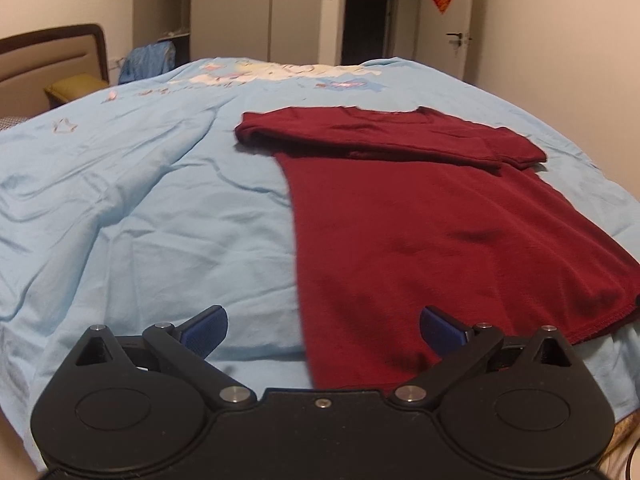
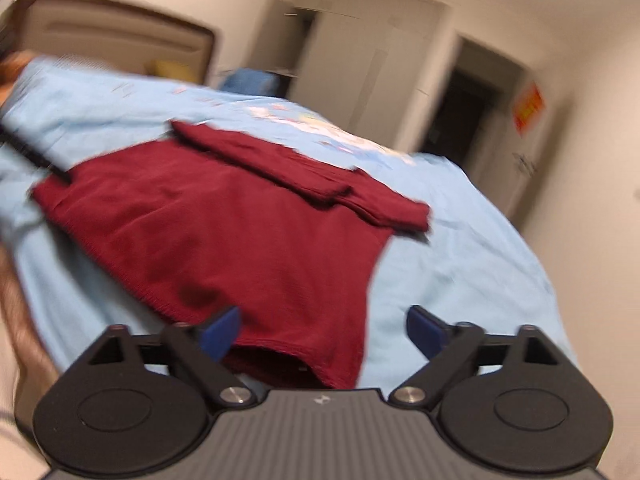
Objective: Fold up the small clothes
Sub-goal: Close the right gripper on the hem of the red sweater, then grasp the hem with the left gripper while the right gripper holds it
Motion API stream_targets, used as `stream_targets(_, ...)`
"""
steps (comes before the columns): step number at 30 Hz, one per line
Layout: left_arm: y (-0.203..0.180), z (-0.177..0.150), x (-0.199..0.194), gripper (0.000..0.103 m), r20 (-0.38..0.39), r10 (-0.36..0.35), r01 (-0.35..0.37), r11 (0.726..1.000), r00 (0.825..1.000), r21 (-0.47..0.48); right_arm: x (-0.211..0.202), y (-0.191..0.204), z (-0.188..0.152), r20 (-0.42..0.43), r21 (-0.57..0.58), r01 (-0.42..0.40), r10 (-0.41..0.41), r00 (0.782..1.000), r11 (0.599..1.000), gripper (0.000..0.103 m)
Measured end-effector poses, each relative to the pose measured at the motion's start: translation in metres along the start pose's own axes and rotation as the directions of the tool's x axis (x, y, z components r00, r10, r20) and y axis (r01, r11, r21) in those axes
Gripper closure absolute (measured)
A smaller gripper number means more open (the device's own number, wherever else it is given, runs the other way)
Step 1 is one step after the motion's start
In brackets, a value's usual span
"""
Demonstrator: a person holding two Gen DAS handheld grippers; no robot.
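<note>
Lying flat on the pale blue bedcover (image 1: 140, 208), the dark red T-shirt (image 1: 440, 232) runs with its long axis from the near hem to the far neckline, both sleeves already folded in across the chest. On the left, the left gripper (image 1: 323, 330) hangs just short of the hem with its blue fingers (image 1: 206, 330) spread wide and nothing between them; the shirt's near left corner lies straight ahead, between the fingertips and slightly to the right. On the right, the right gripper (image 2: 323, 334) is equally wide open and empty, the near right corner of the T-shirt (image 2: 224, 240) sitting between its fingers. That view is smeared, so it probably hangs as near as the left one. Each gripper faces its own hem corner.
</note>
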State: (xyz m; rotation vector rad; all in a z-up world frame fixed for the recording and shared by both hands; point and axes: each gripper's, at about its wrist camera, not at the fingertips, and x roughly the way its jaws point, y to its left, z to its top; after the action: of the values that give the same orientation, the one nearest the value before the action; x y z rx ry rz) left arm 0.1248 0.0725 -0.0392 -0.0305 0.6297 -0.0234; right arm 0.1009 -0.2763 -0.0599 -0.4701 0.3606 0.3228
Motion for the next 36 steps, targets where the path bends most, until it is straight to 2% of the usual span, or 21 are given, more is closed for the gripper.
stream_targets(3, -0.014, 0.001, 0.000, 0.001, 0.012, -0.029, 0.028, 0.998, 1.000, 0.050, 0.002, 0.028, -0.001, -0.003, -0.204, -0.011, 0.011, 1.000, 0.979, 0.004)
stream_targets(7, -0.032, -0.001, 0.002, 0.001, 0.011, -0.056, 0.054, 0.992, 0.998, 0.110, 0.016, 0.060, -0.011, -0.033, -0.422, 0.013, -0.030, 0.999, 0.907, 0.004)
stream_targets(11, -0.041, -0.003, 0.003, 0.001, 0.006, -0.083, 0.081, 0.988, 0.997, 0.130, 0.026, 0.073, -0.017, -0.024, -0.473, 0.058, -0.078, 0.997, 0.879, 0.009)
stream_targets(14, -0.043, -0.004, 0.004, 0.001, 0.000, -0.104, 0.103, 0.985, 0.995, 0.135, 0.025, 0.075, -0.018, -0.003, -0.472, 0.080, -0.092, 0.996, 0.878, 0.028)
stream_targets(16, -0.046, -0.006, 0.004, 0.001, -0.001, -0.119, 0.118, 0.982, 0.993, 0.146, 0.025, 0.074, -0.018, -0.006, -0.463, 0.069, -0.080, 0.997, 0.884, 0.044)
stream_targets(18, -0.050, -0.008, 0.004, 0.001, -0.003, -0.136, 0.134, 0.977, 0.991, 0.163, 0.023, 0.071, -0.019, -0.005, -0.450, 0.048, -0.056, 0.998, 0.892, 0.066)
stream_targets(20, -0.055, -0.011, 0.004, 0.001, 0.000, -0.159, 0.157, 0.969, 0.987, 0.189, 0.019, 0.066, -0.016, 0.010, -0.434, 0.032, -0.030, 0.999, 0.901, 0.074)
stream_targets(24, -0.073, -0.016, 0.003, 0.001, 0.004, -0.201, 0.192, 0.943, 0.980, 0.270, 0.012, 0.060, -0.009, 0.053, -0.400, 0.017, 0.004, 0.999, 0.916, 0.079)
stream_targets(27, -0.088, -0.020, 0.004, 0.001, 0.001, -0.217, 0.203, 0.917, 0.976, 0.343, 0.013, 0.054, 0.000, 0.043, -0.344, -0.022, 0.039, 0.998, 0.939, 0.086)
stream_targets(31, -0.107, -0.025, 0.005, 0.001, 0.010, -0.225, 0.199, 0.879, 0.974, 0.433, 0.013, 0.032, 0.017, 0.037, -0.156, -0.094, 0.101, 0.994, 0.983, 0.088)
stream_targets(36, -0.127, -0.026, 0.017, 0.001, 0.004, -0.161, 0.137, 0.855, 0.987, 0.500, 0.015, 0.007, 0.032, 0.058, 0.047, -0.149, 0.146, 0.988, 0.988, 0.089)
